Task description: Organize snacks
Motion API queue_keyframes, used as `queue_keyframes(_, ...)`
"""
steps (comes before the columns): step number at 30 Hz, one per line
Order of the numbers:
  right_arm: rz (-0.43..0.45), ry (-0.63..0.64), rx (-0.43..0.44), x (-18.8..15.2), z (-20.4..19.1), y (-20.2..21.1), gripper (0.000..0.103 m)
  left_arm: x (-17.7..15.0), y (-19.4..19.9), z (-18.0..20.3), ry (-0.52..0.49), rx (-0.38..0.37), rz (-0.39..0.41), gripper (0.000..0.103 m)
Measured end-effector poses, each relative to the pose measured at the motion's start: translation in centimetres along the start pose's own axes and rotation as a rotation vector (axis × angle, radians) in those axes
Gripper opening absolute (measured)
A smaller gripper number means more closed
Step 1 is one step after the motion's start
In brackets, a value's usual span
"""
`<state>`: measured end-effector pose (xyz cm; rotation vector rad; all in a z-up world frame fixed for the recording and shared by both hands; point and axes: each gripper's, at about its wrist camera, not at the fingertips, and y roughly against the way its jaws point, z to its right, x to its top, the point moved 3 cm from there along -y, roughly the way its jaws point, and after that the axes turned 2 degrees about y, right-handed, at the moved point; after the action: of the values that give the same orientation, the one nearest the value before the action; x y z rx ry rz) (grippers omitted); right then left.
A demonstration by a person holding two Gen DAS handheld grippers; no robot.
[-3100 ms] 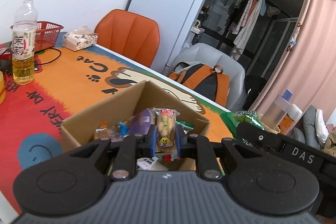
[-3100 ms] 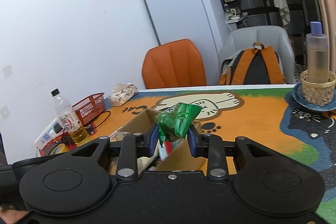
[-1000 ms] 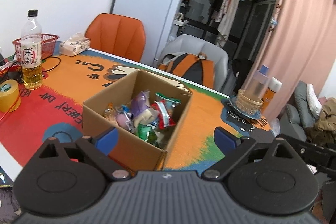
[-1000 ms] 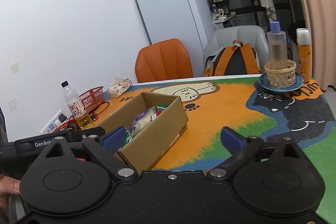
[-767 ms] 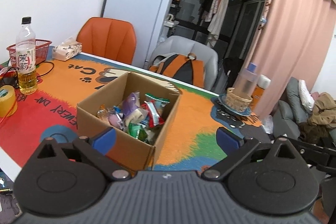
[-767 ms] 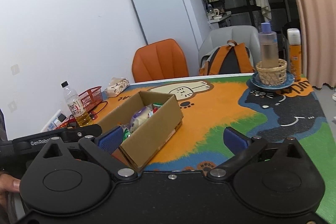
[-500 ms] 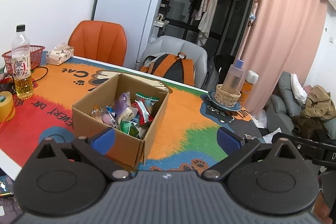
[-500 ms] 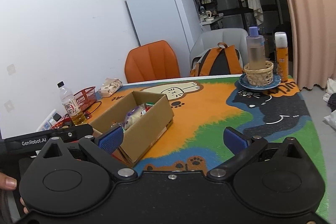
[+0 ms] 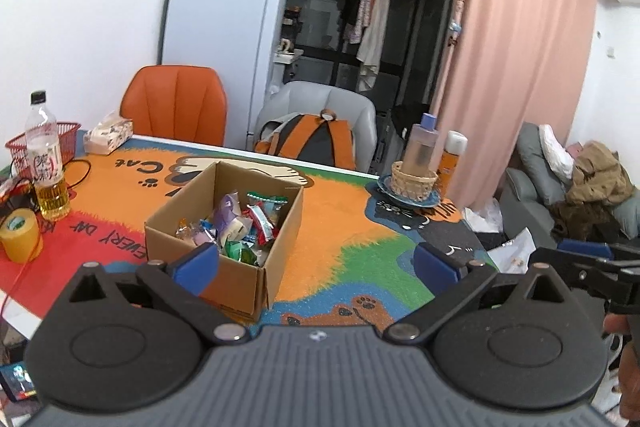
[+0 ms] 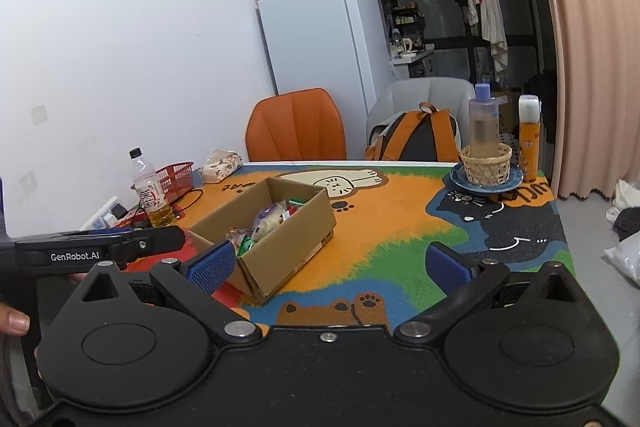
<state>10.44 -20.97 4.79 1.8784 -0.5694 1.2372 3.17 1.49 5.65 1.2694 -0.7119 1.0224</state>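
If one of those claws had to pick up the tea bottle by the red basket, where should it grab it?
Probably around the bottle's clear upper body, just above the label, coming level from the open table side. It stands upright and is round, so wide-open jaws can straddle it there; the red basket sits close behind, and the yellow tape roll crowds its base.

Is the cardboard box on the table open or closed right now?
Open. The cardboard box has no flaps over its top, and the snack packets piled inside show from above in both wrist views.
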Motion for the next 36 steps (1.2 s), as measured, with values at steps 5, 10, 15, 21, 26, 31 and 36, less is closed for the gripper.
queue_keyframes(5,0.004,0.006,0.001,0.1,-0.4,0.9,0.103,0.3,0.8,0.2,-0.021,0.011,0.003,0.103)
queue_keyframes(10,-0.007,0.014,-0.001,-0.1,-0.4,1.0,0.103,0.4,1.3,0.0,-0.010,0.012,0.020,0.103)
queue_keyframes(15,-0.013,0.011,-0.006,-0.2,-0.3,1.1,0.103,0.6,1.5,-0.1,-0.011,0.013,0.020,0.103)
queue_keyframes(21,-0.018,0.012,-0.009,-0.3,-0.3,1.1,0.103,0.4,1.4,-0.2,-0.019,0.016,0.006,0.103)
queue_keyframes(26,-0.023,0.013,-0.012,-0.3,-0.4,1.0,0.103,0.1,1.3,-0.5,-0.016,0.017,-0.003,0.103)
queue_keyframes(31,-0.024,0.013,-0.012,-0.3,-0.4,1.0,0.103,0.1,1.2,-0.6,-0.013,0.019,-0.002,0.103)
queue_keyframes(36,-0.026,0.014,-0.012,-0.4,-0.4,0.9,0.103,0.0,1.3,-1.0,-0.003,0.018,-0.002,0.103)
